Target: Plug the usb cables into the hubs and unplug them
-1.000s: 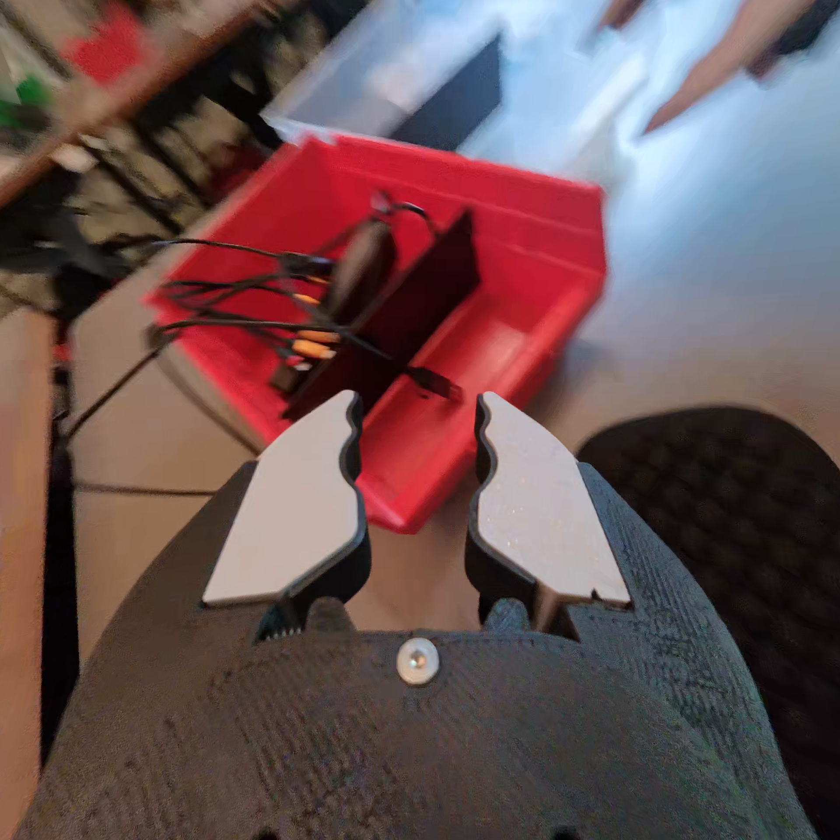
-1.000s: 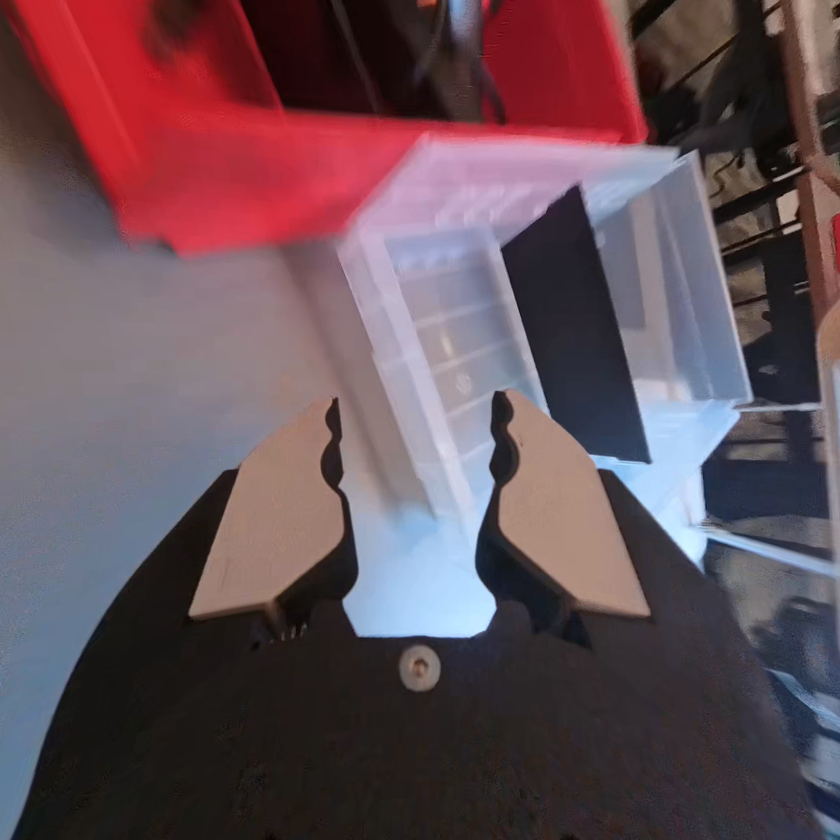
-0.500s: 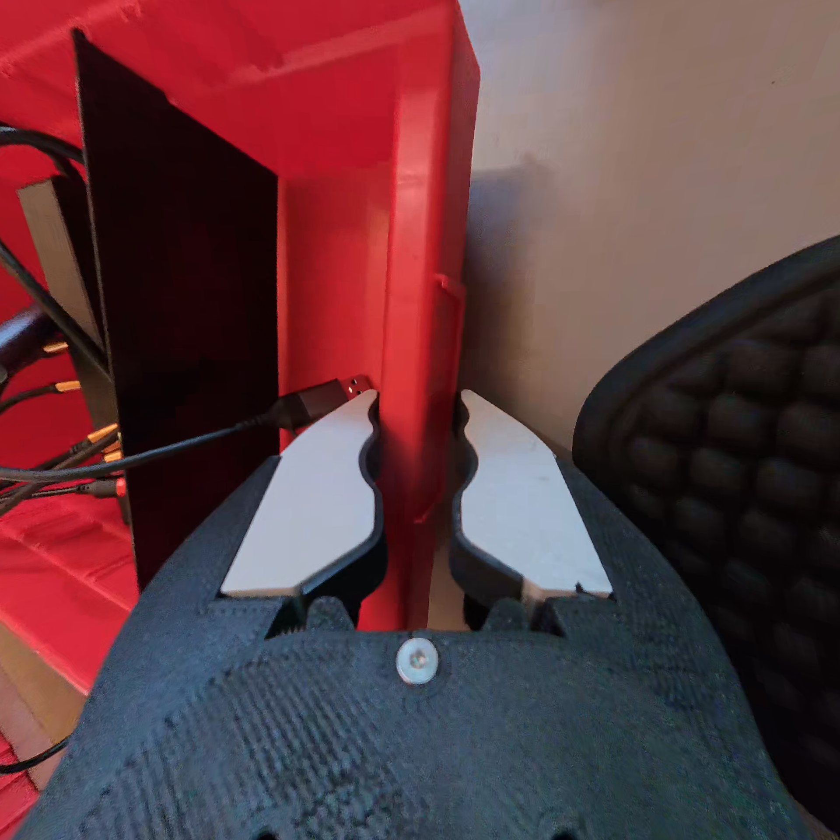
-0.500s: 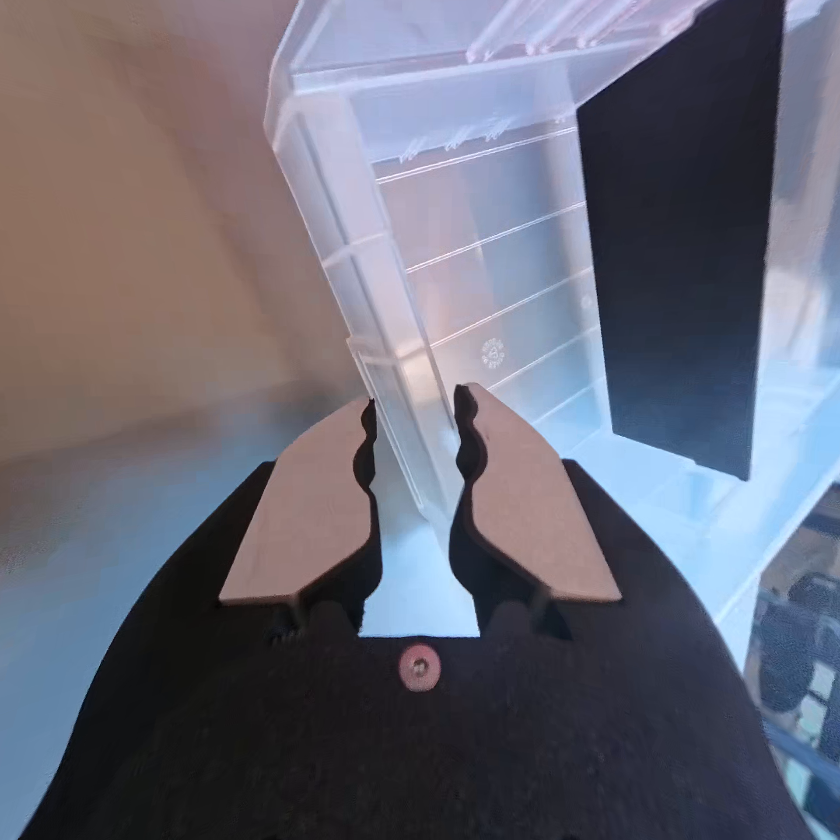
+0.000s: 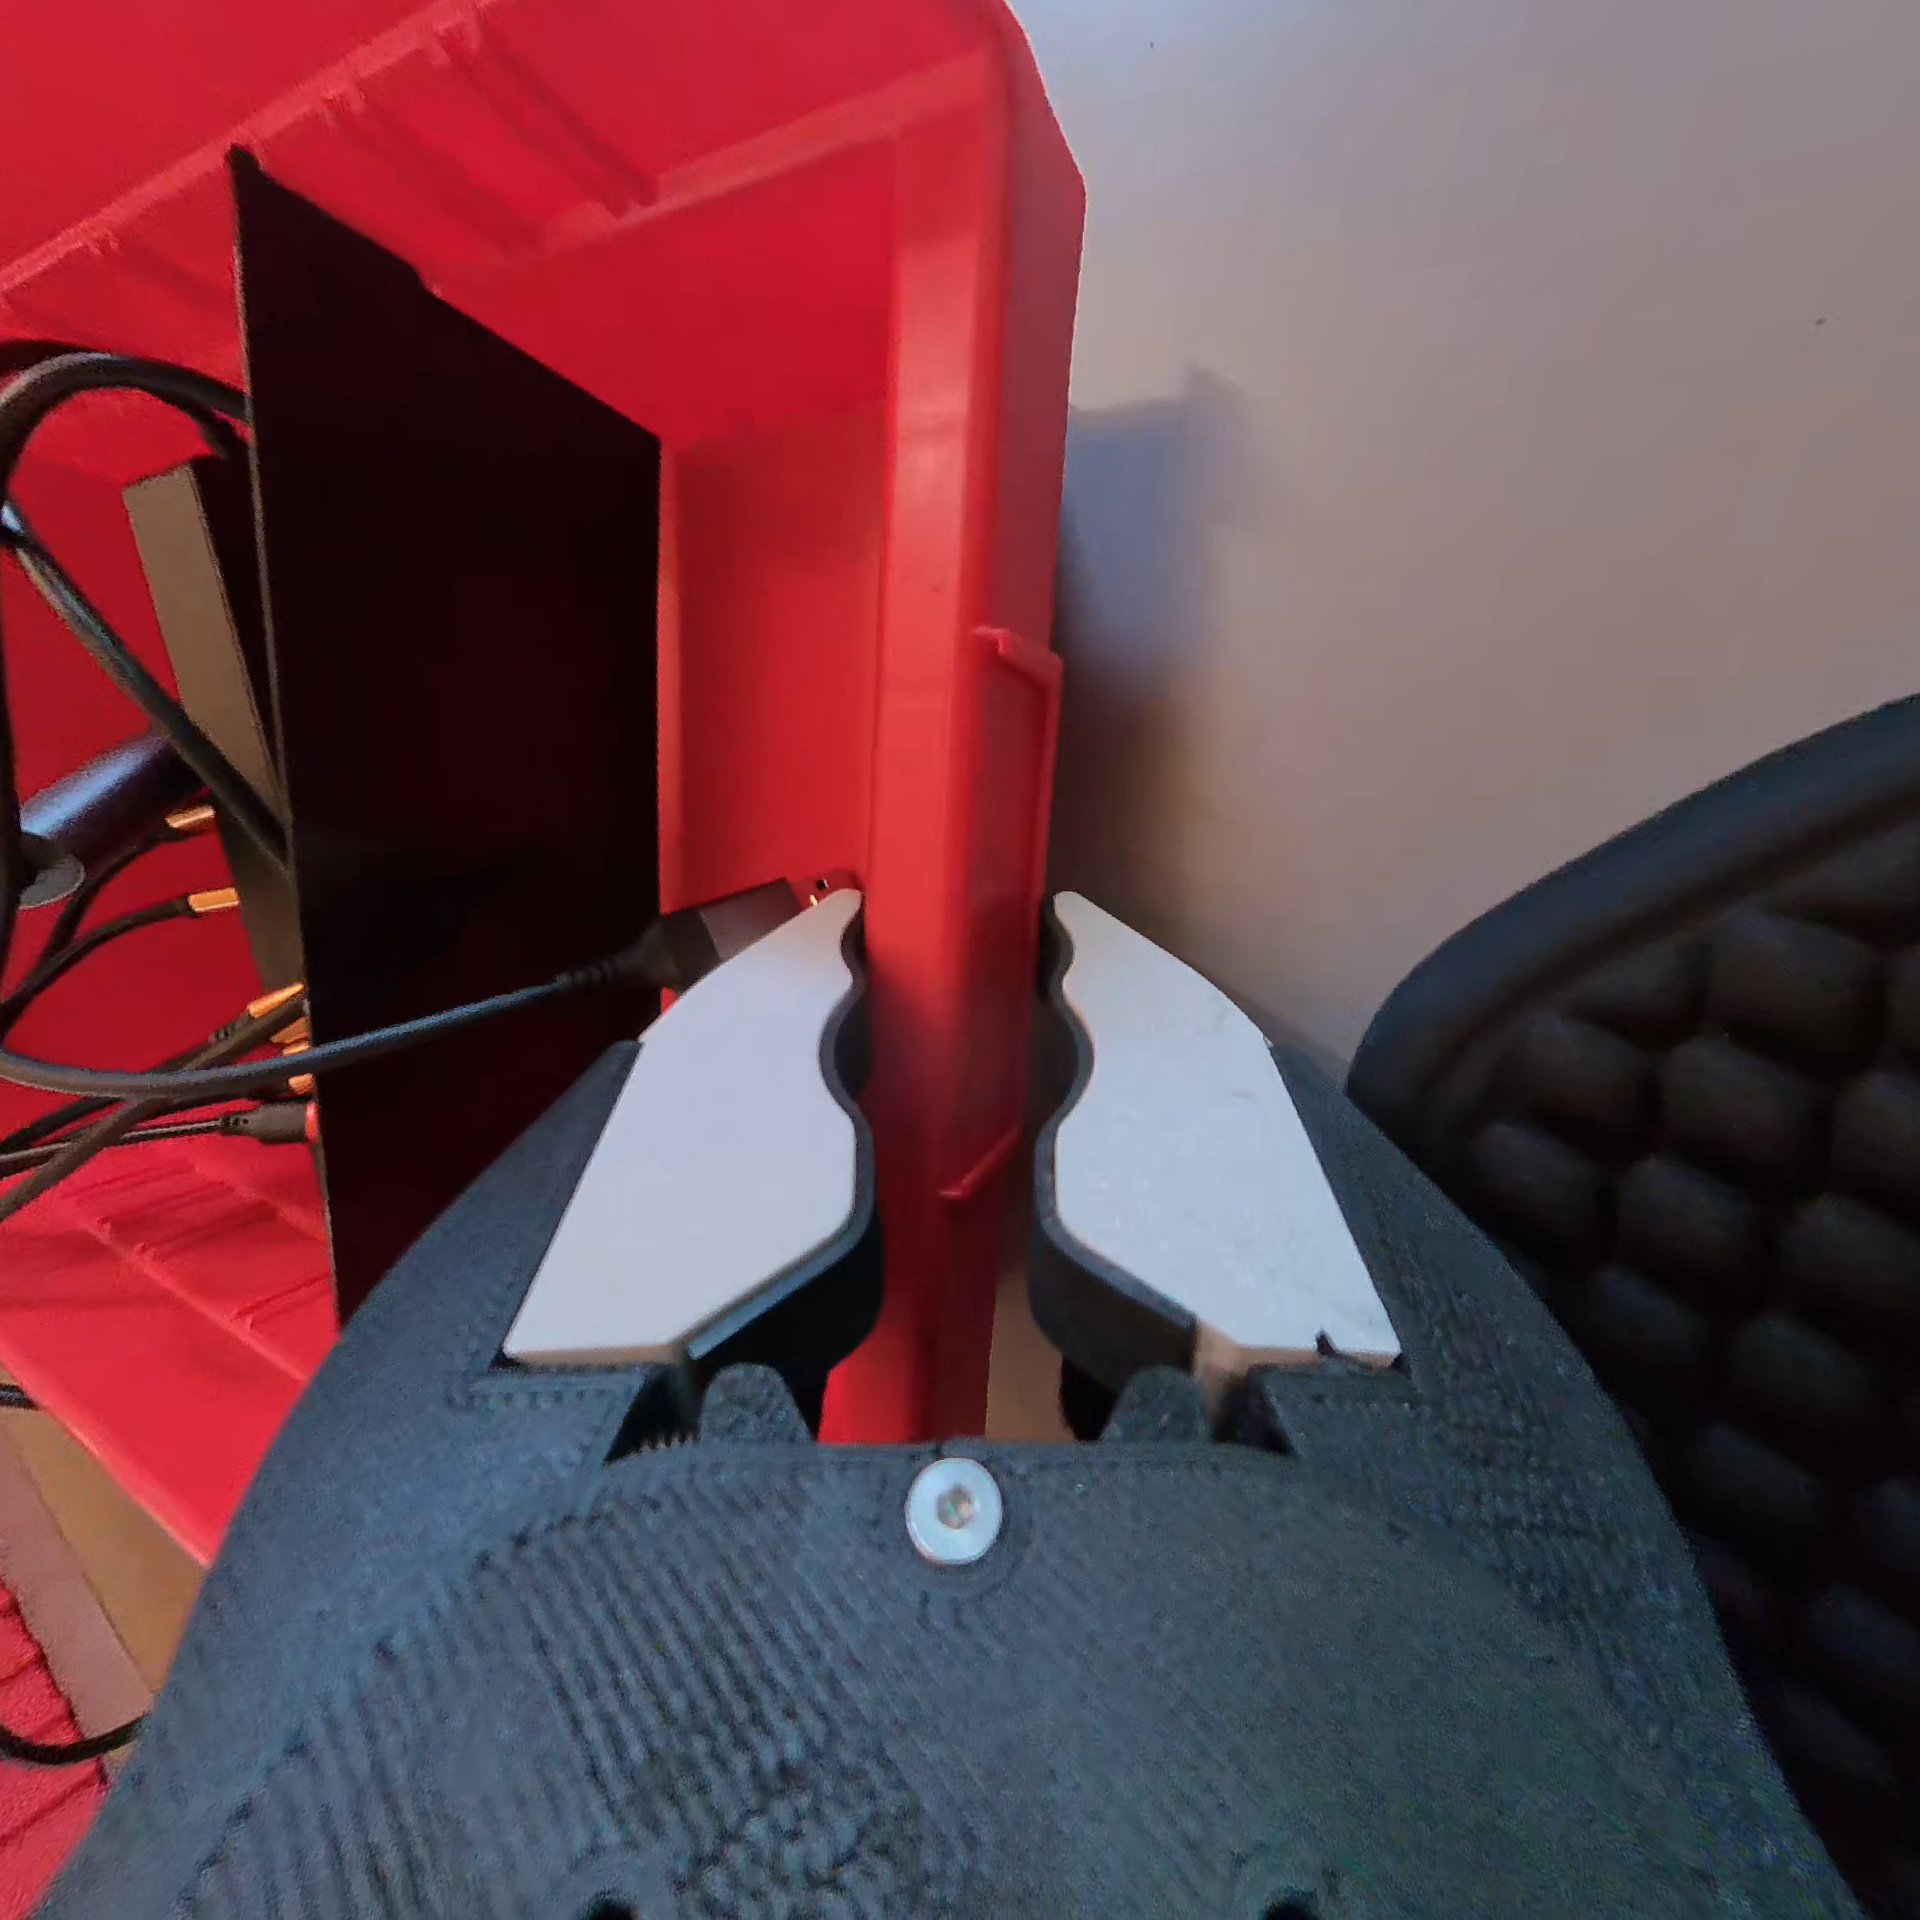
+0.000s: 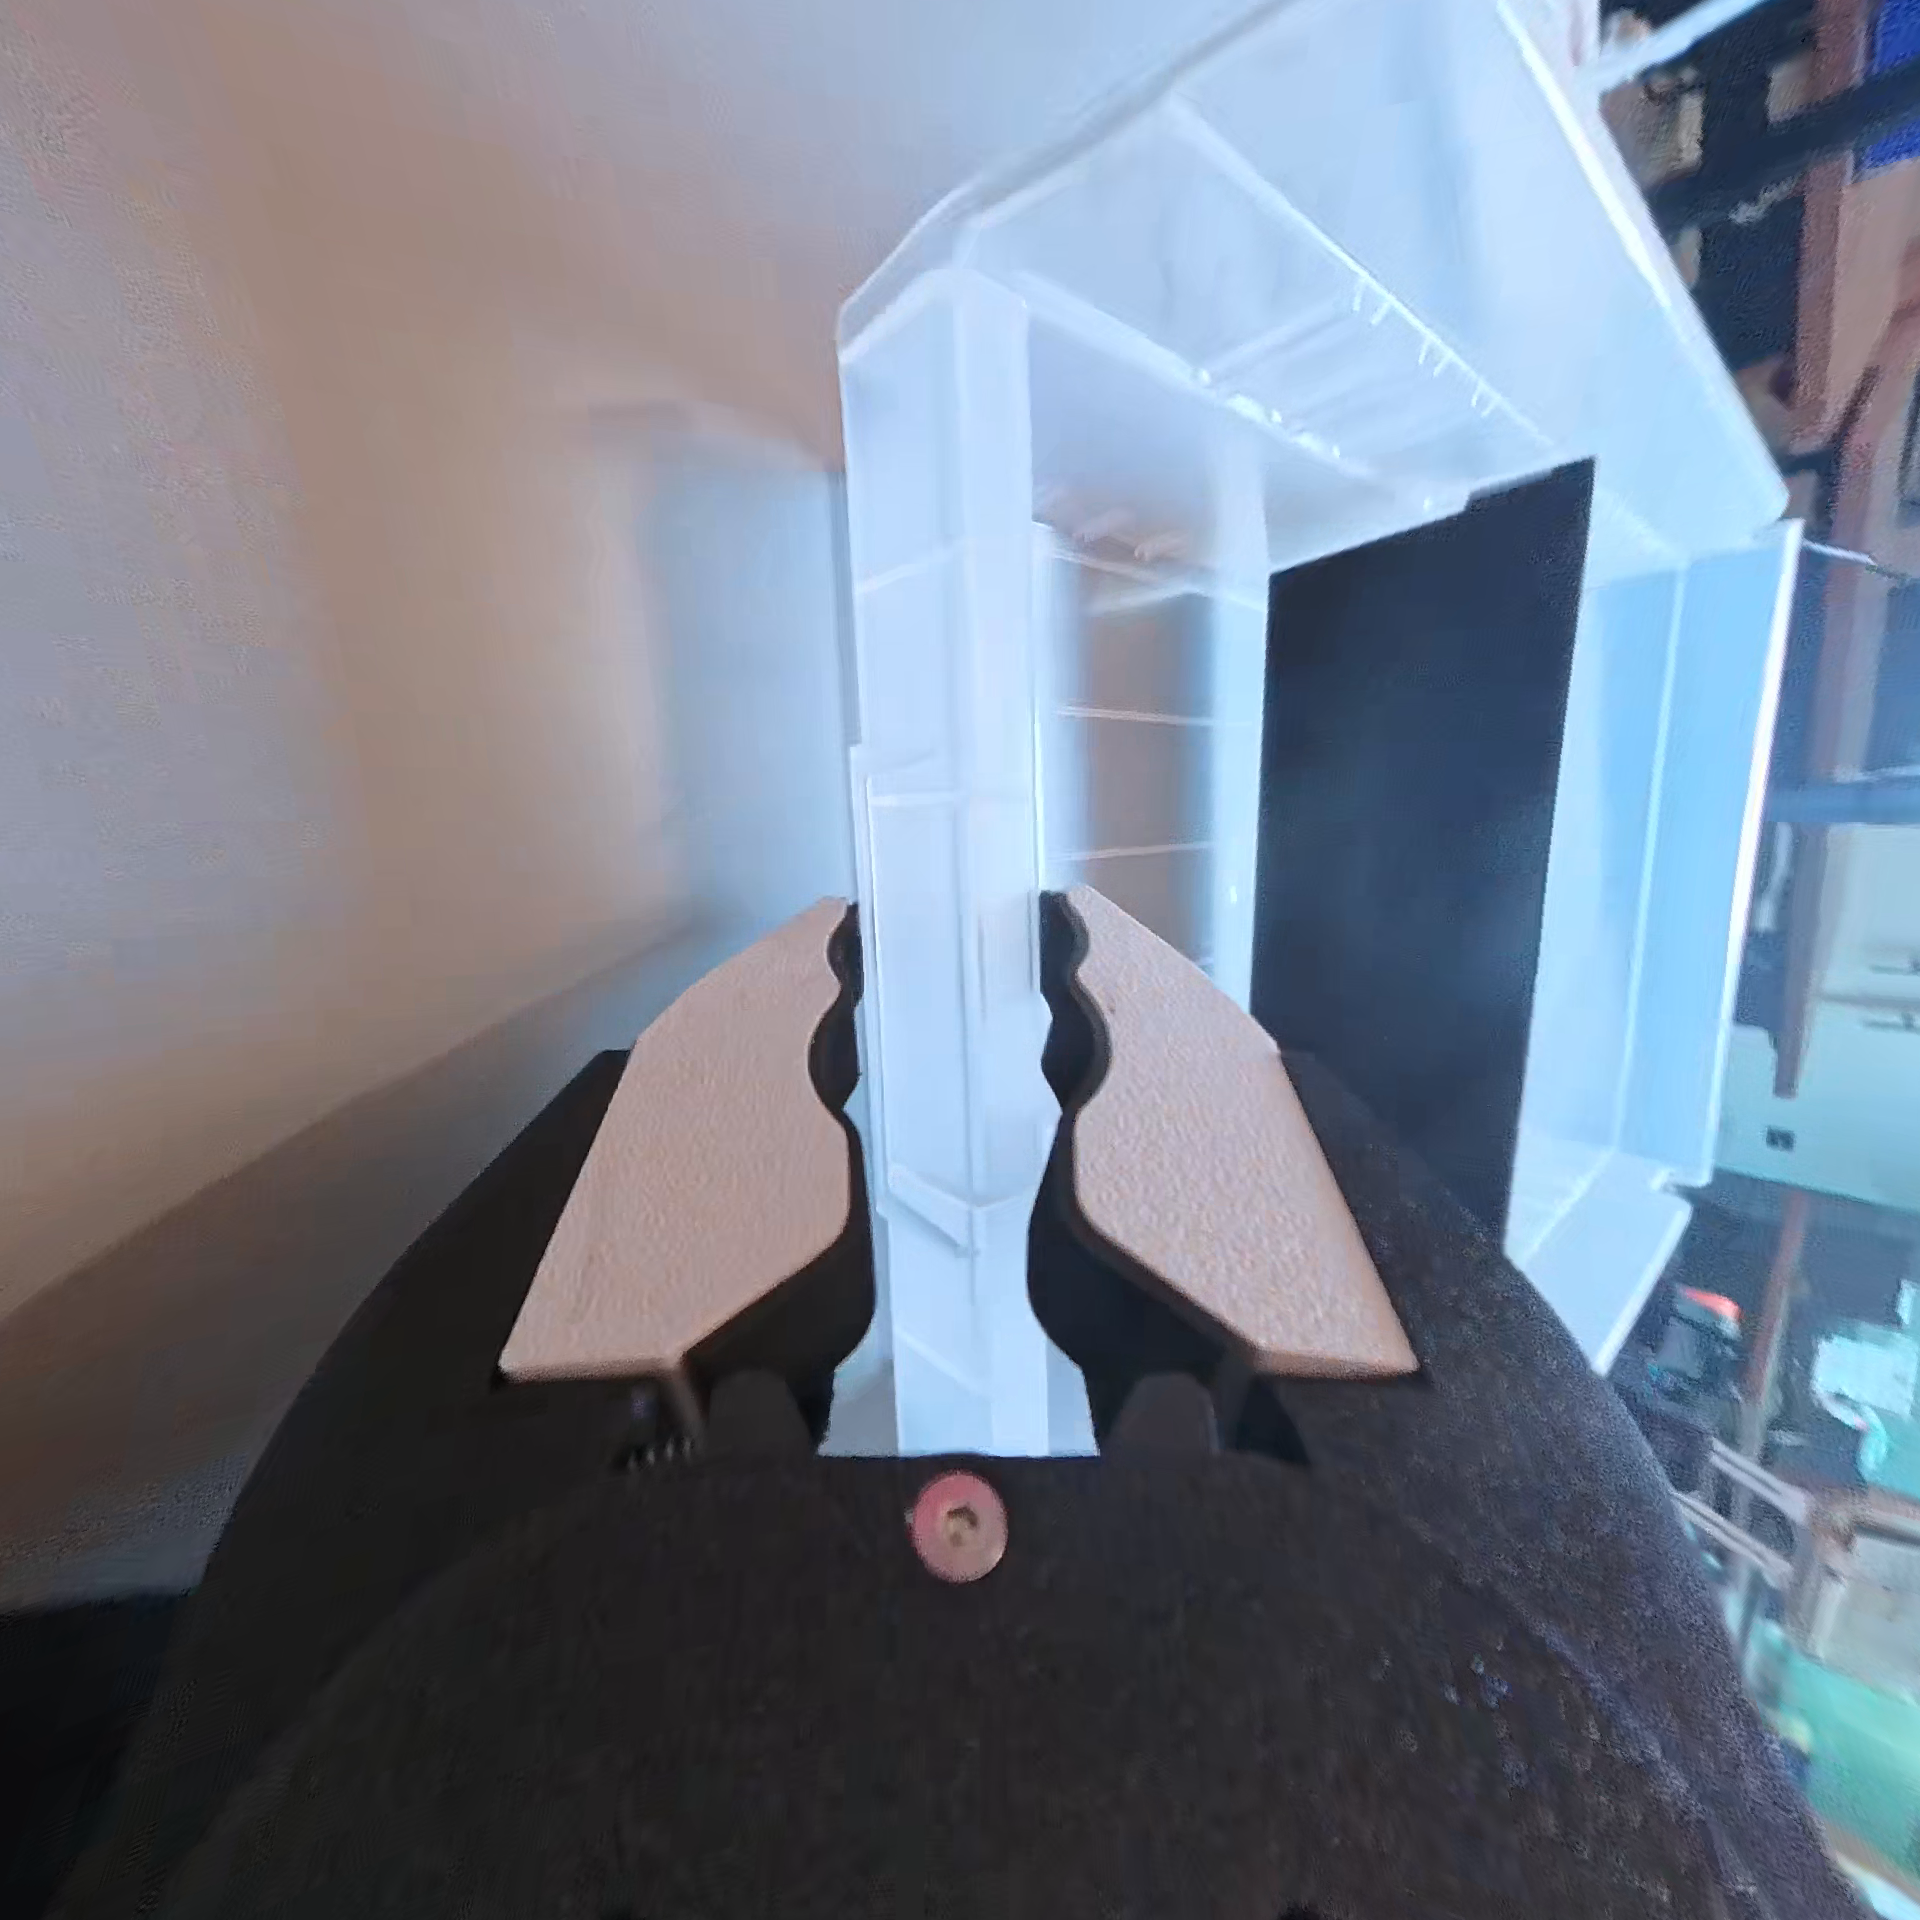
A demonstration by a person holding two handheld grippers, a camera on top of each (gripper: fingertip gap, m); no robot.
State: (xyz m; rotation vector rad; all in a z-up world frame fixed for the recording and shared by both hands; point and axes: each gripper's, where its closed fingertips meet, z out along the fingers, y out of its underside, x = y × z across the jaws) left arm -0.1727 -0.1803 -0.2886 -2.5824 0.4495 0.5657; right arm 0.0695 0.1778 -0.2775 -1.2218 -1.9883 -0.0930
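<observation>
My left gripper (image 5: 951, 914) straddles the right side wall of a red bin (image 5: 727, 312) and is shut on it, one finger inside and one outside. A black USB plug (image 5: 748, 920) on a black cable lies just by the inner fingertip. Behind a black divider (image 5: 447, 675), a grey hub (image 5: 197, 623) holds several cables with orange-tipped plugs (image 5: 270, 1003). My right gripper (image 6: 948, 914) is shut on the side wall of a clear plastic bin (image 6: 1351, 312) that has its own black divider (image 6: 1423, 779). I see no cables in the clear bin.
A black padded cushion (image 5: 1714, 1195) lies right of the red bin on the pale table (image 5: 1455, 520). Cluttered shelving (image 6: 1849, 1039) shows behind the clear bin at the right. The table's surface (image 6: 364, 520) is left of the clear bin. Some 45 cm of space lies between my two pairs of fingers.
Both grippers came in from above the bins and closed on a bin wall each. Since half a second ago the clear bin stands straighter in the right view; the red bin barely shifted.
</observation>
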